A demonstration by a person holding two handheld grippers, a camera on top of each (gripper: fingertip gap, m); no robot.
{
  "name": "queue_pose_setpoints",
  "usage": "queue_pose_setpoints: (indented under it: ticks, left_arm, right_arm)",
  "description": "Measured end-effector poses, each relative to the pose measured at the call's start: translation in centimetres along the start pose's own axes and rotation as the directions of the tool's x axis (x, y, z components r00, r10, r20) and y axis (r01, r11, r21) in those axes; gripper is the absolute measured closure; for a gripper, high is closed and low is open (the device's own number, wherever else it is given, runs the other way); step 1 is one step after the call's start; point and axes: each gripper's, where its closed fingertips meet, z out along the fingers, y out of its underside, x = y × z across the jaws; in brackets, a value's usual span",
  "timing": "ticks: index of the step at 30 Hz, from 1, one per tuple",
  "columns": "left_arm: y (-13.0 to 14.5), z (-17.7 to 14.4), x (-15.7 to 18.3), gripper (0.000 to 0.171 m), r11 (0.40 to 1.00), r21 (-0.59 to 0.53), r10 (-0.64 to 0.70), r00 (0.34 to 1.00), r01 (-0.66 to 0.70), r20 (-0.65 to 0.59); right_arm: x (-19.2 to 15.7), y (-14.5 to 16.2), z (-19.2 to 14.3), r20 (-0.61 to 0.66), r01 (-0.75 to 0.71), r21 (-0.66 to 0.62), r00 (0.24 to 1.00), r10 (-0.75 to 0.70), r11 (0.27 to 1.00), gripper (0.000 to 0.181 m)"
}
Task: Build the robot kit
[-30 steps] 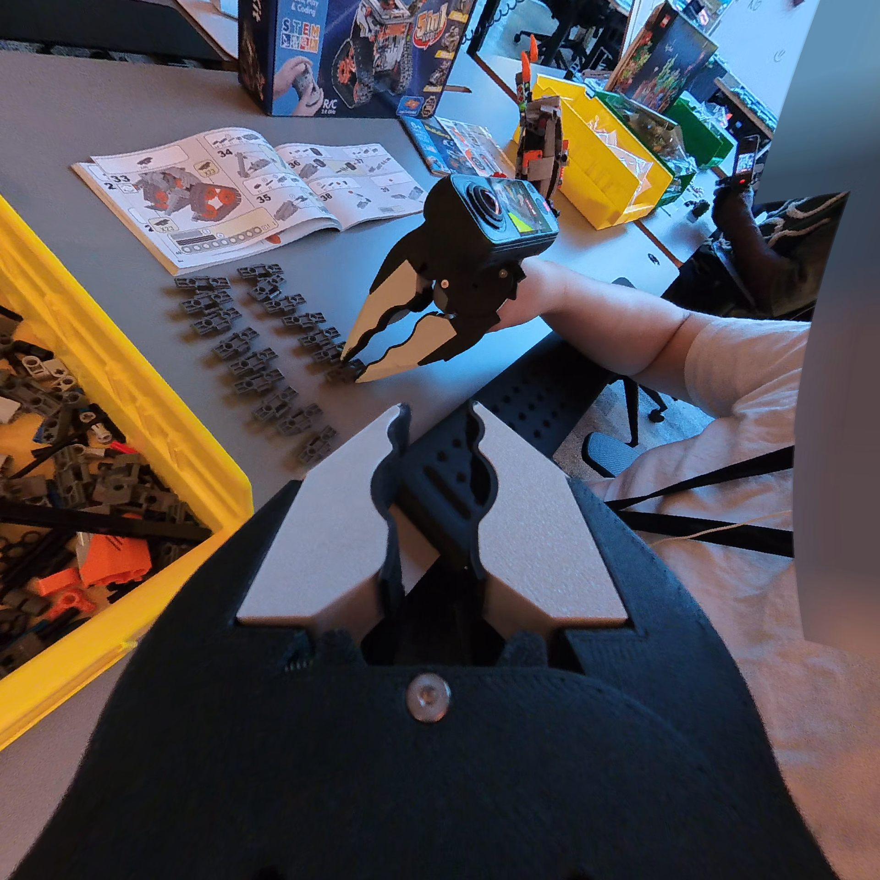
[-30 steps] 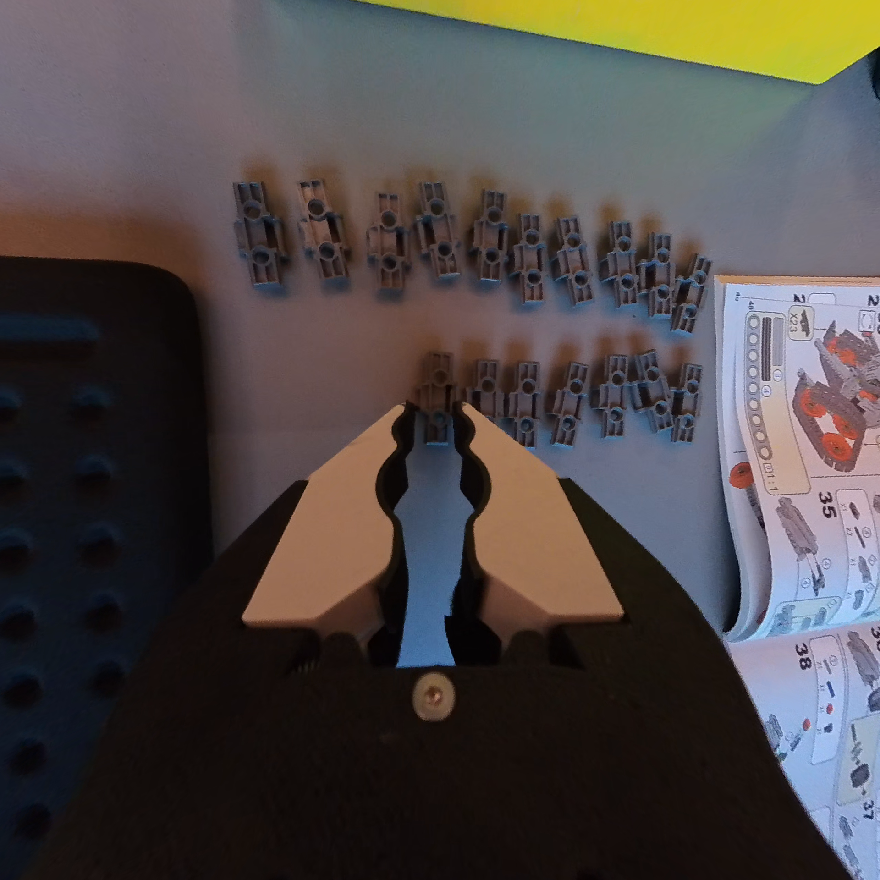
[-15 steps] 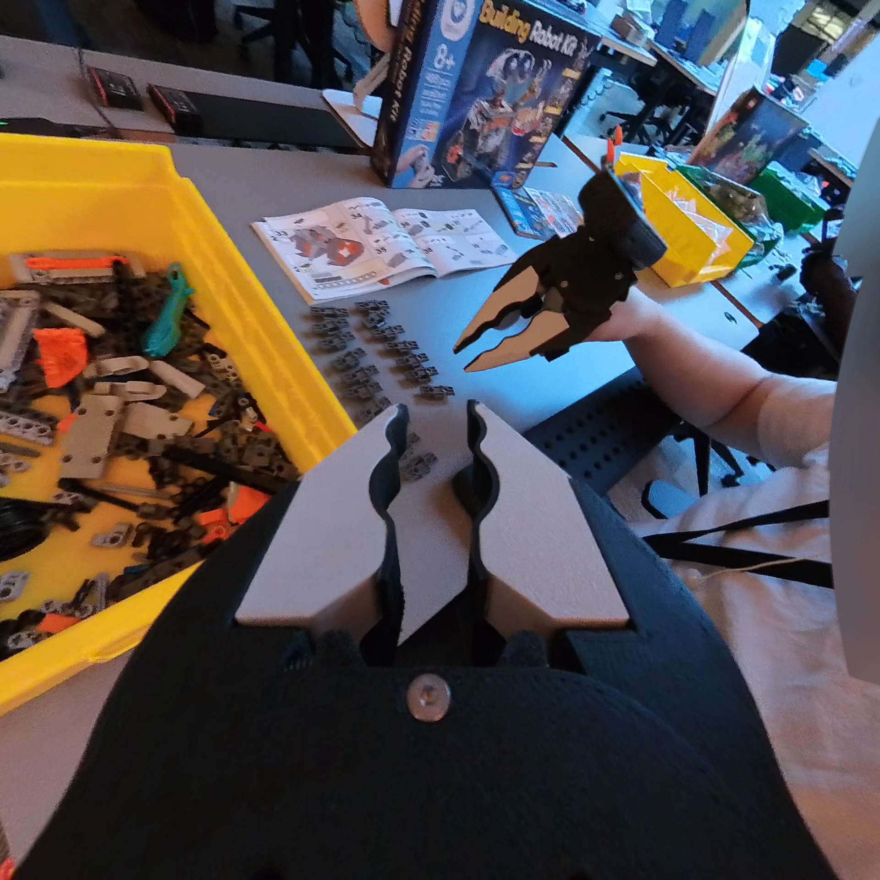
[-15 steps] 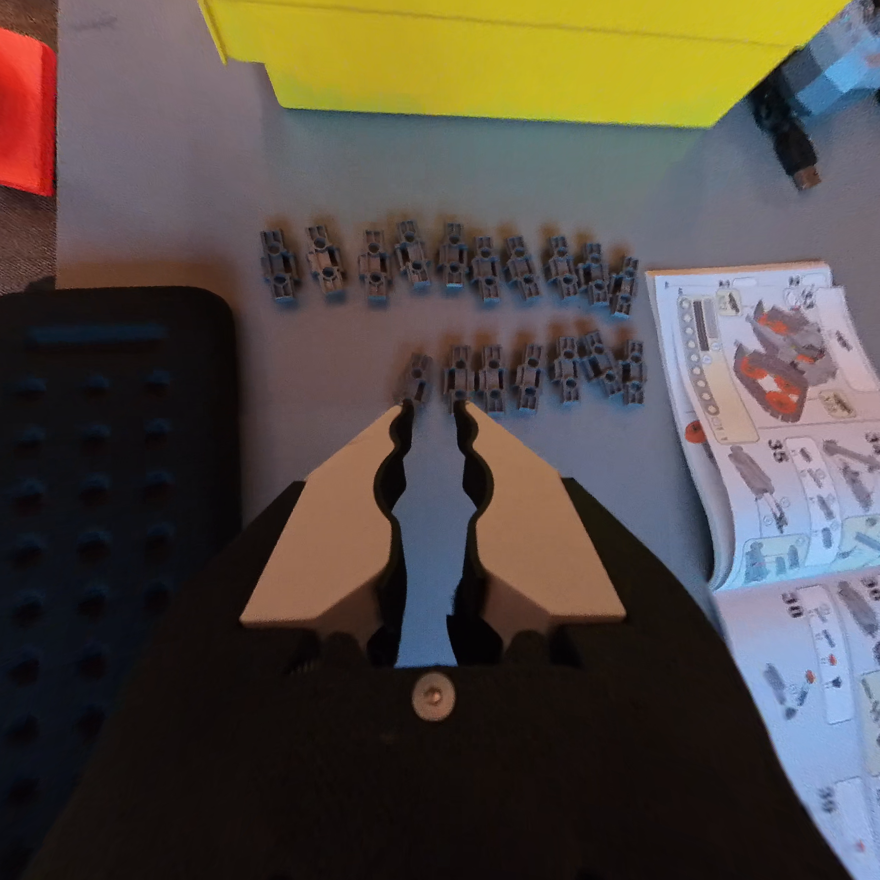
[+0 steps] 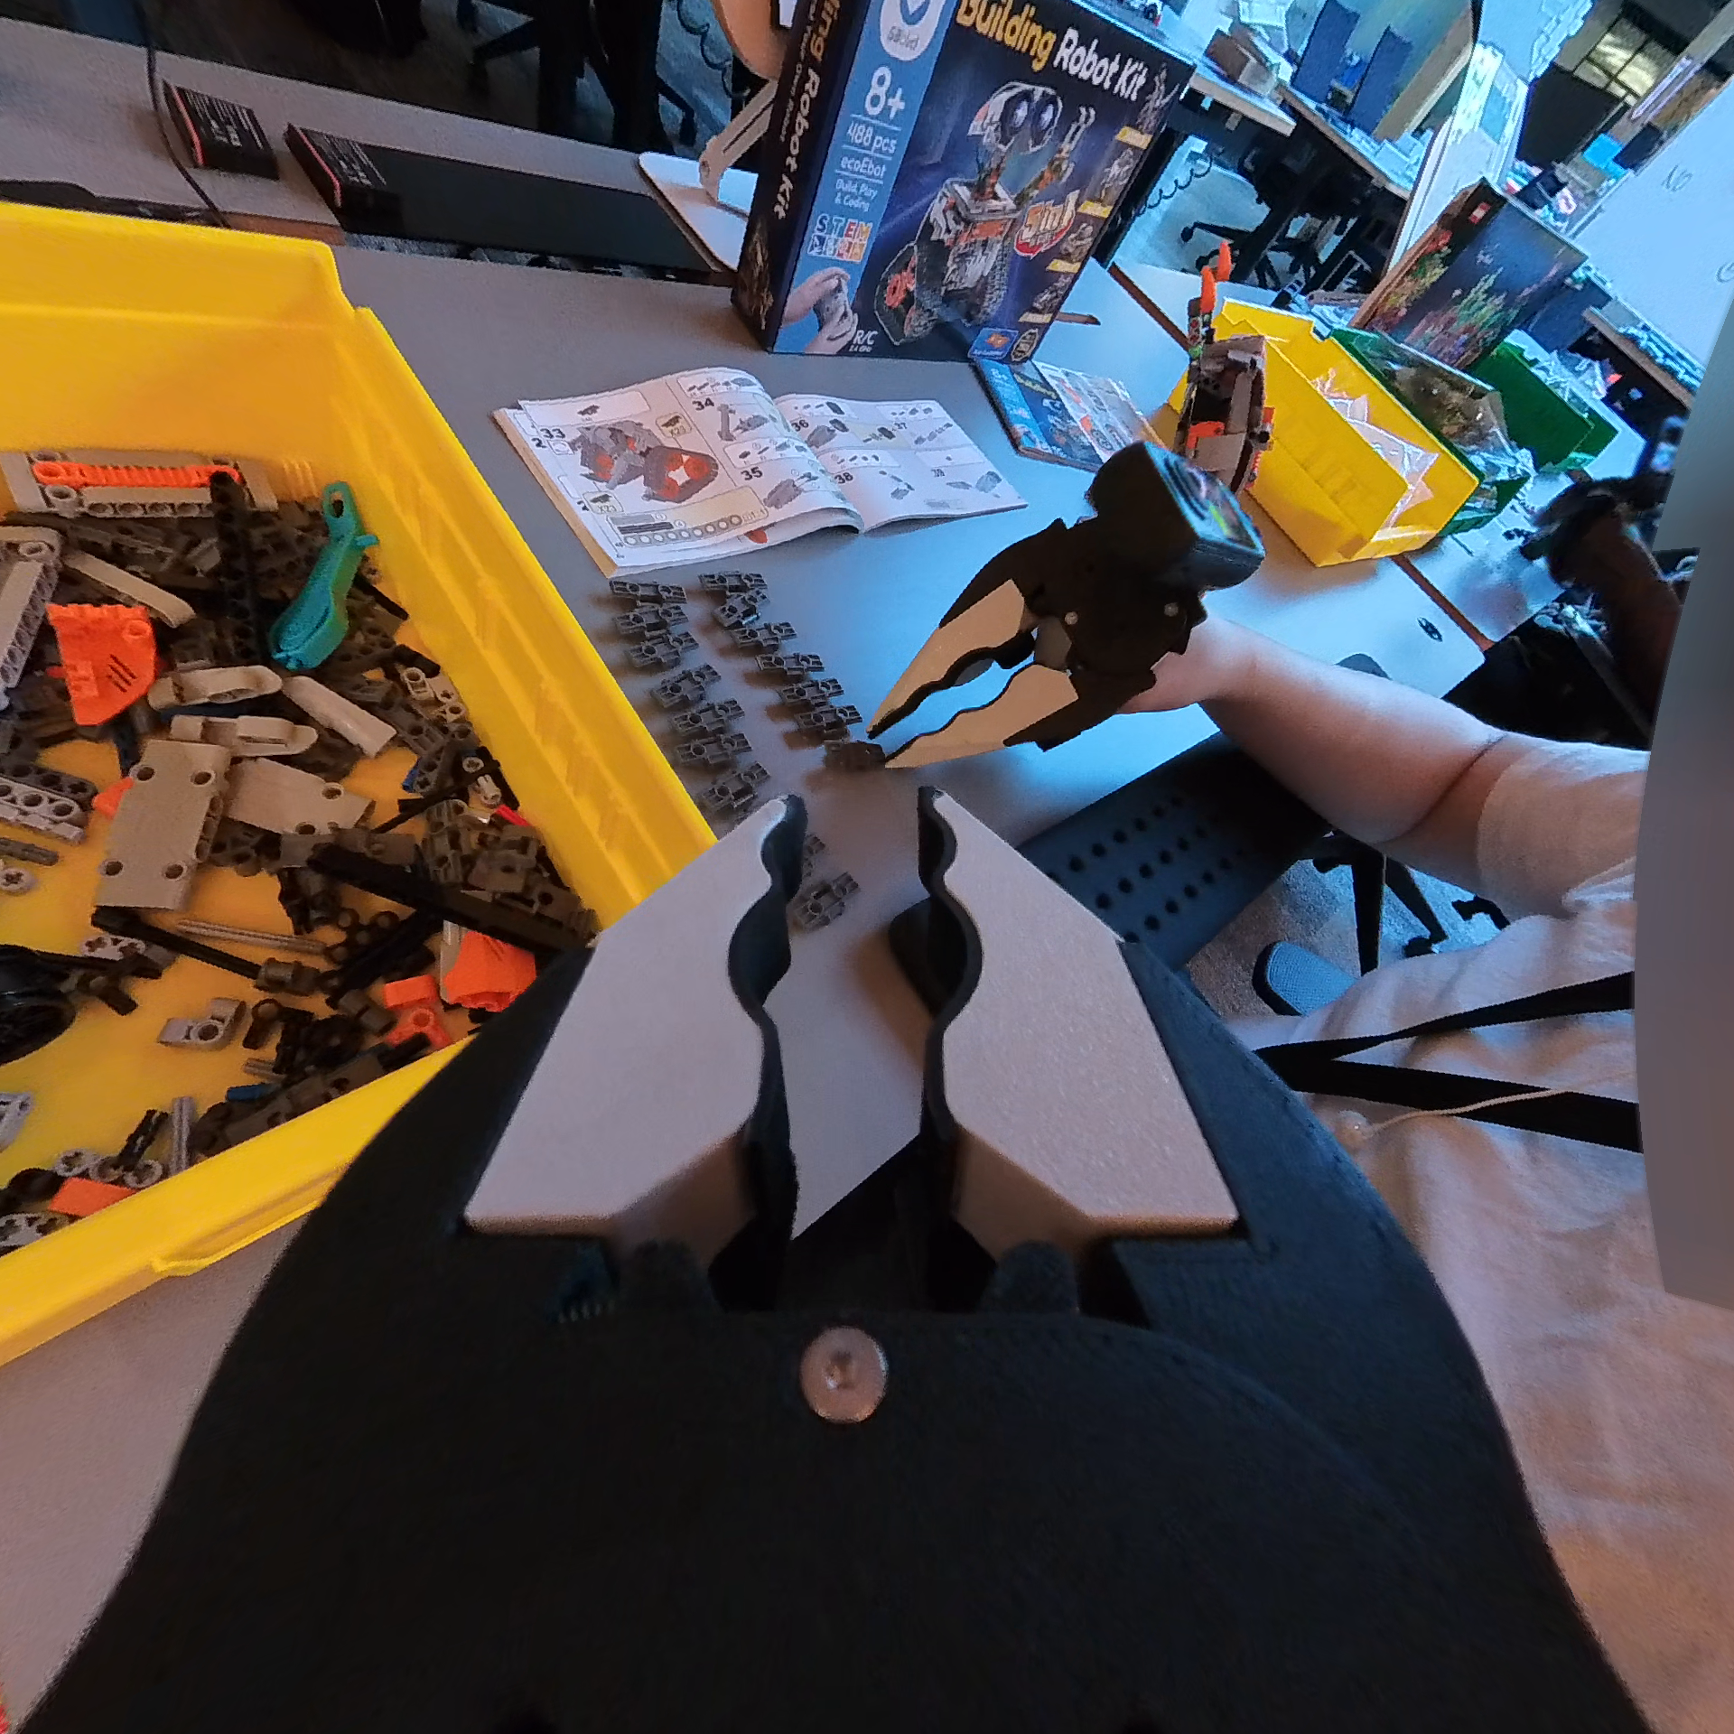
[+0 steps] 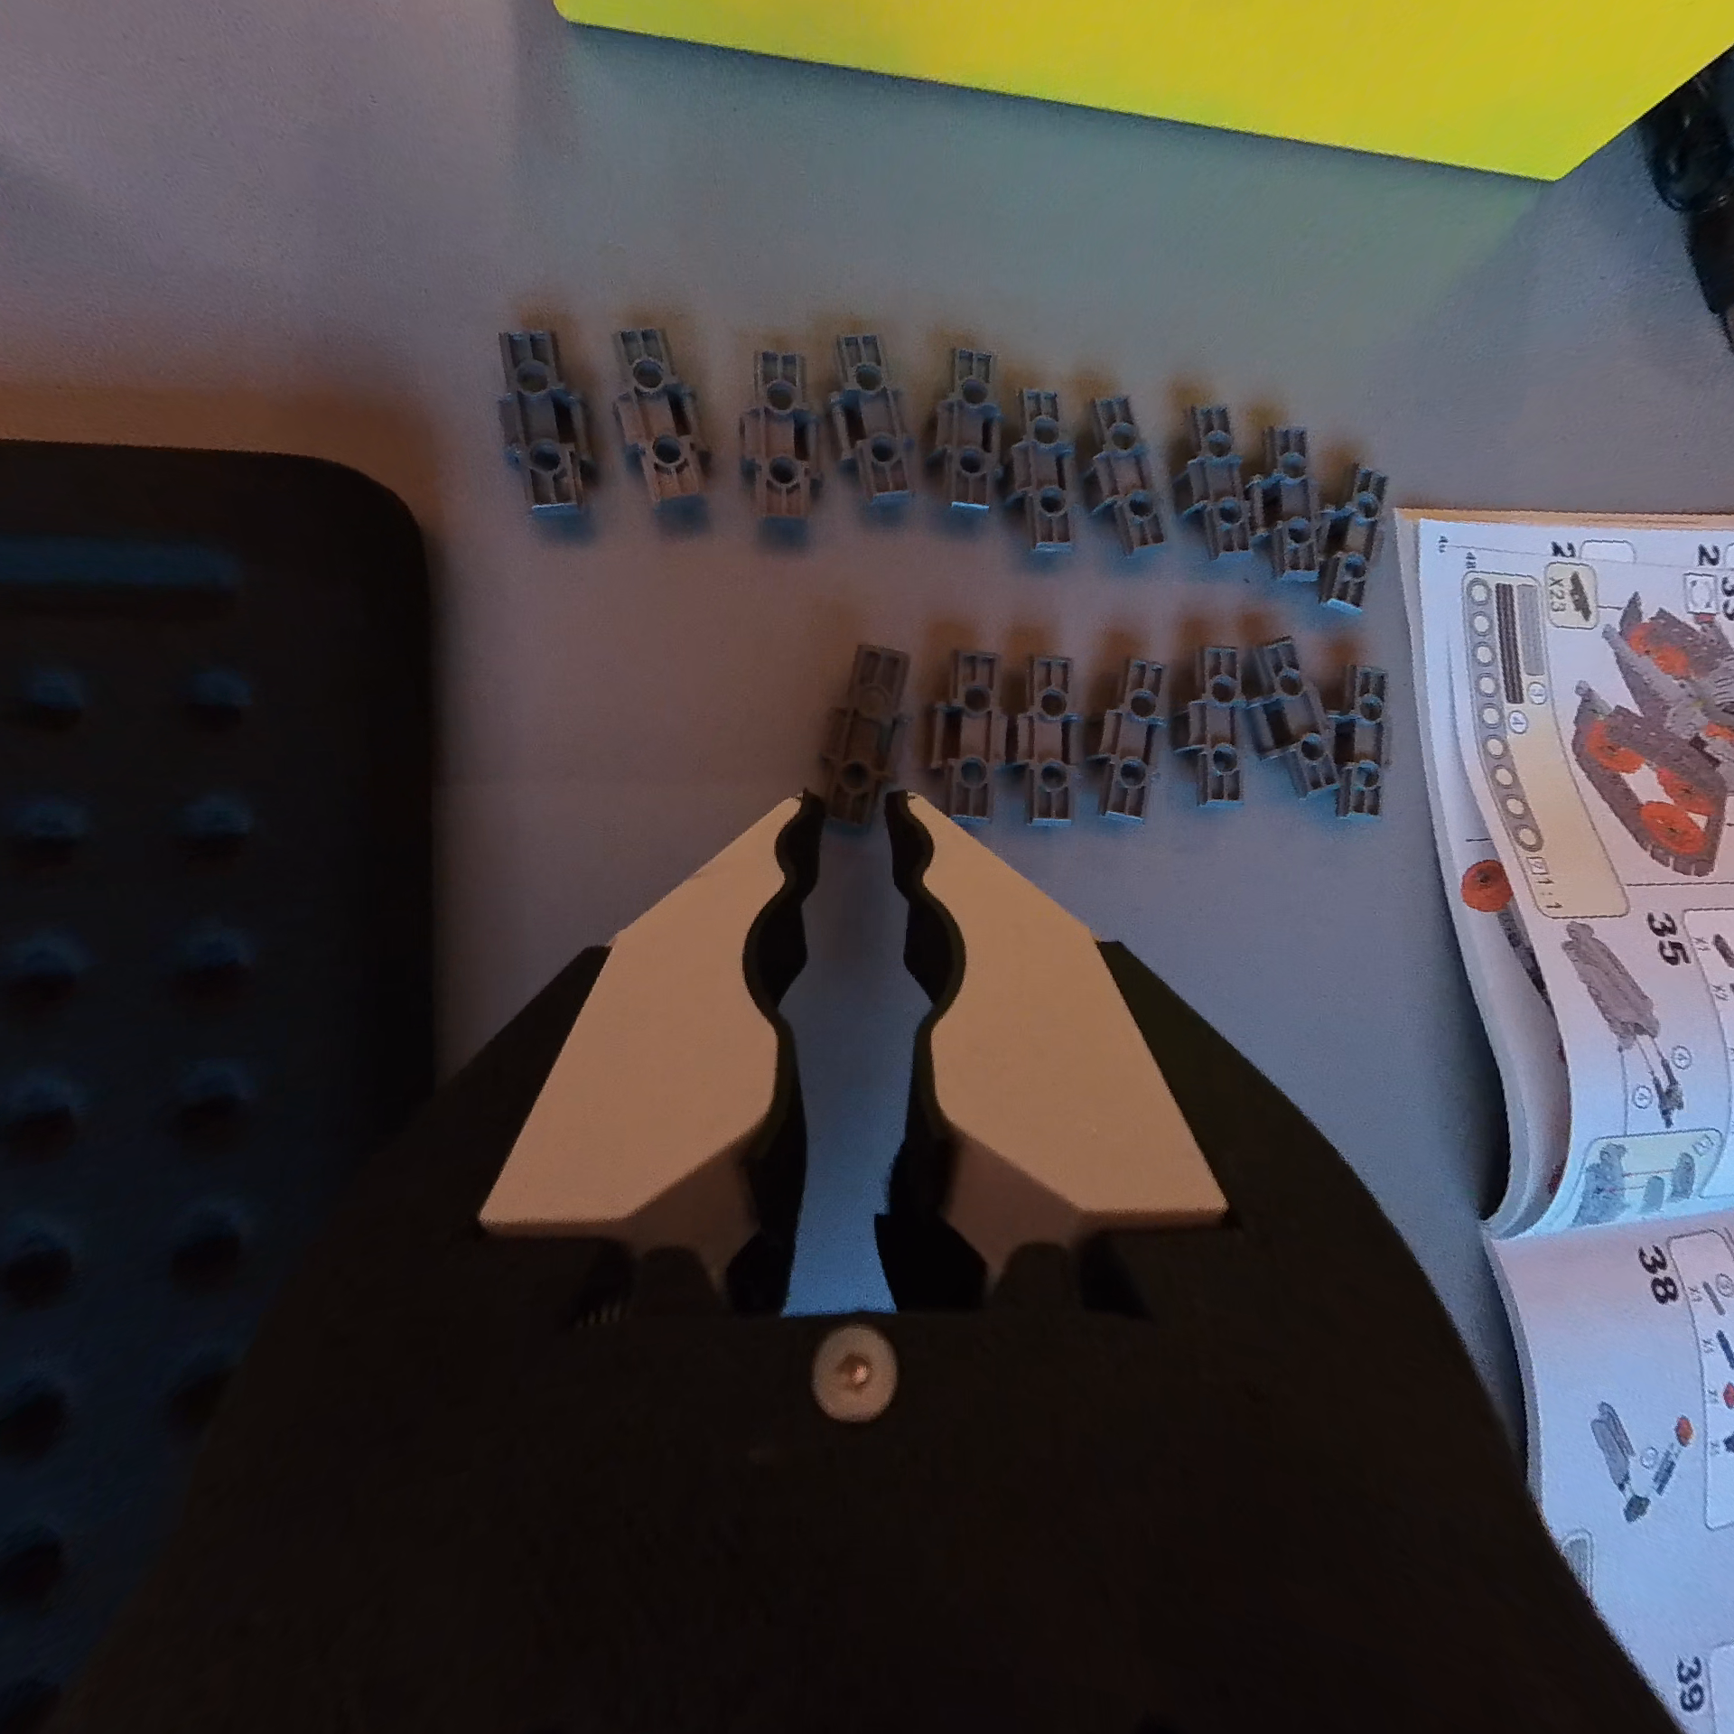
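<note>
Two rows of small grey connector pieces (image 6: 938, 441) lie on the grey table; they also show in the left wrist view (image 5: 713, 694). My right gripper (image 6: 856, 799) is low over the table, jaws a narrow gap apart. Its tips stand on either side of the near end of the leftmost piece of the near row (image 6: 865, 741), which lies slightly tilted. In the left wrist view the right gripper (image 5: 882, 748) points down at that piece (image 5: 852, 753). My left gripper (image 5: 861, 805) is open and empty, held above the table's near edge beside the yellow bin (image 5: 525, 600).
The yellow bin holds several loose black, grey and orange parts. An open instruction booklet (image 5: 751, 460) lies beyond the rows, right of them in the right wrist view (image 6: 1595, 844). A kit box (image 5: 938, 169), a small model (image 5: 1220, 413), another yellow bin (image 5: 1342, 469) and a black perforated seat (image 6: 188, 844) are nearby. Tip to tip, the grippers are about 25 cm apart.
The right gripper pulled back from the end piece, leaving it tilted, then came down to it again with slightly narrower jaws. The left gripper swung left to face the yellow bin.
</note>
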Motion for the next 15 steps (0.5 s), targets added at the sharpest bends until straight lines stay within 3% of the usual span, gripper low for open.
queue_pose_setpoints:
  ticks: [15]
  left_arm:
    - [0.52, 0.11, 0.37, 0.149, 1.0, -0.012, -0.008, 1.0, 0.008, -0.016]
  right_arm:
    - [0.17, -0.55, -0.74, 0.009, -0.021, 0.036, 1.0, 0.021, 0.999, 0.169]
